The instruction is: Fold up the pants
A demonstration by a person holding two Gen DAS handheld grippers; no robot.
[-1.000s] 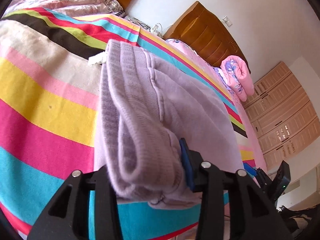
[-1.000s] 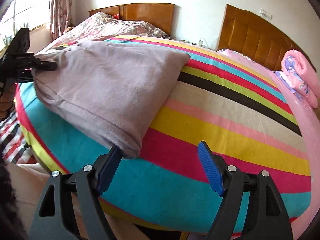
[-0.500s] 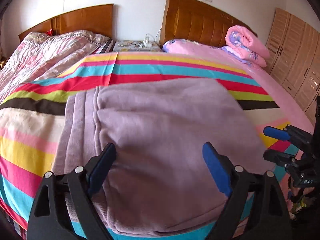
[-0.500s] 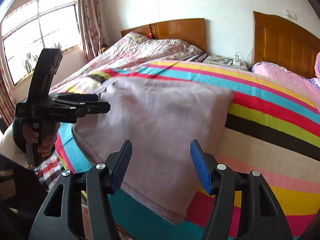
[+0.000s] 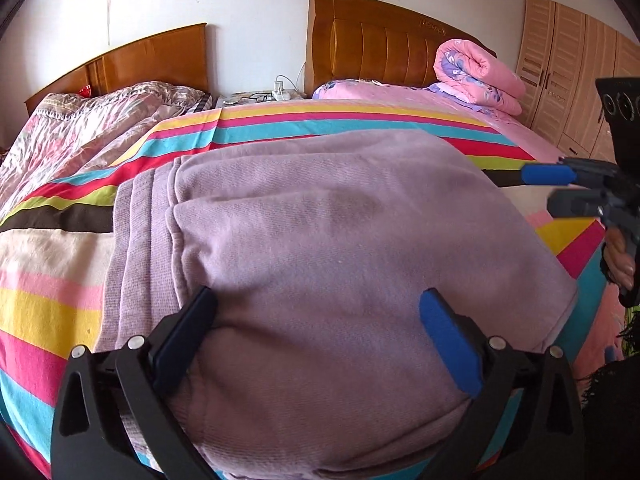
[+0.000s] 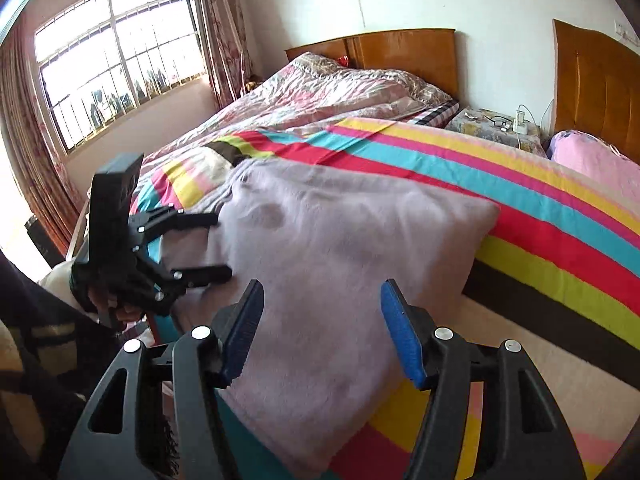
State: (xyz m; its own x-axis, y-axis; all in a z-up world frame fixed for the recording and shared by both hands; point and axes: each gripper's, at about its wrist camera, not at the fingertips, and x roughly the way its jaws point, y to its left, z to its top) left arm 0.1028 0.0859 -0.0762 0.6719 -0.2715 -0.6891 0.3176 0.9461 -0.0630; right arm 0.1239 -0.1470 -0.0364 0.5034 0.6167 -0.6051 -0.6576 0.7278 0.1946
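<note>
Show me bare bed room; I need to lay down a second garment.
Free: the striped blanket between the folded lilac fleece pants and the pink pillow. Crowded: the near edge, where the left claw and right claw hover over the pants.

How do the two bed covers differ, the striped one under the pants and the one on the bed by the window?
The striped cover has broad plain bands of colour; the floral quilt has a small pink print. The striped cover lies smooth, the floral quilt rumpled. The striped cover carries the folded lilac pants; nothing visible lies on the floral quilt. Both reach up to wooden headboards.
</note>
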